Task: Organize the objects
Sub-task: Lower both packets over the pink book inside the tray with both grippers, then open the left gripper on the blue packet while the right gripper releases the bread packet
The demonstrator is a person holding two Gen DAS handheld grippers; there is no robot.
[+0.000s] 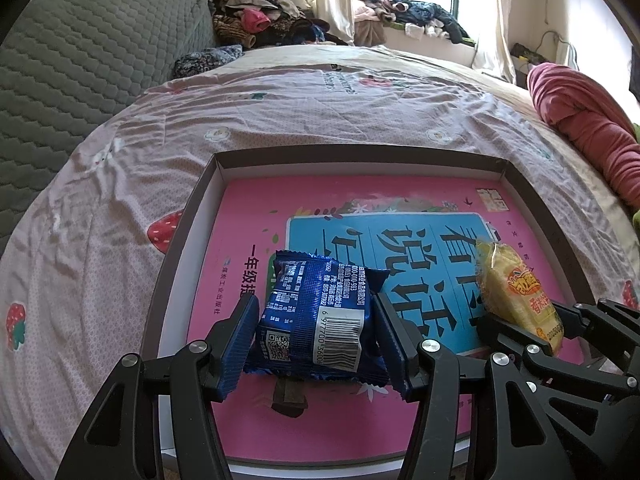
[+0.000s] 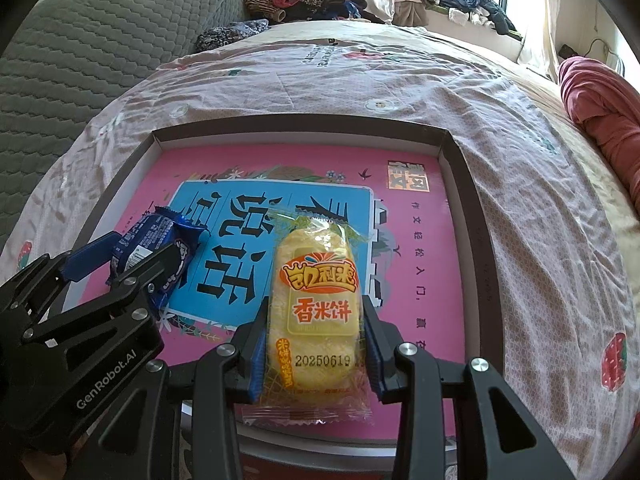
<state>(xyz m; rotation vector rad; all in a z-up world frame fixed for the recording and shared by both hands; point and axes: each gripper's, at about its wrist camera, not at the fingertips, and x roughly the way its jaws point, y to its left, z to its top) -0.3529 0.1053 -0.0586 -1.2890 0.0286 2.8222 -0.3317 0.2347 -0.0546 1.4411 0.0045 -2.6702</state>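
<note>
You hold two snack packets over one shallow cardboard box (image 1: 192, 216) on the bed (image 1: 280, 108), one packet per gripper. Your left gripper (image 1: 316, 332) has its jaws pinching a glossy blue foil packet (image 1: 320, 312), squarish, crimped at the ends, barcode facing up, at the box's near left. Your right gripper (image 2: 316, 352) has its jaws pinching a clear crinkly yellow rice-cracker packet (image 2: 316, 304), oblong and rounded, at the near middle of the box. Both packets sit above one flat pink book (image 2: 420, 240) with a blue panel, lining the box floor. The bed sheet is wrinkled pale cotton printed with strawberries; one quilted grey cover (image 1: 80, 60) lies far left, one red bundle (image 1: 592, 120) far right
</note>
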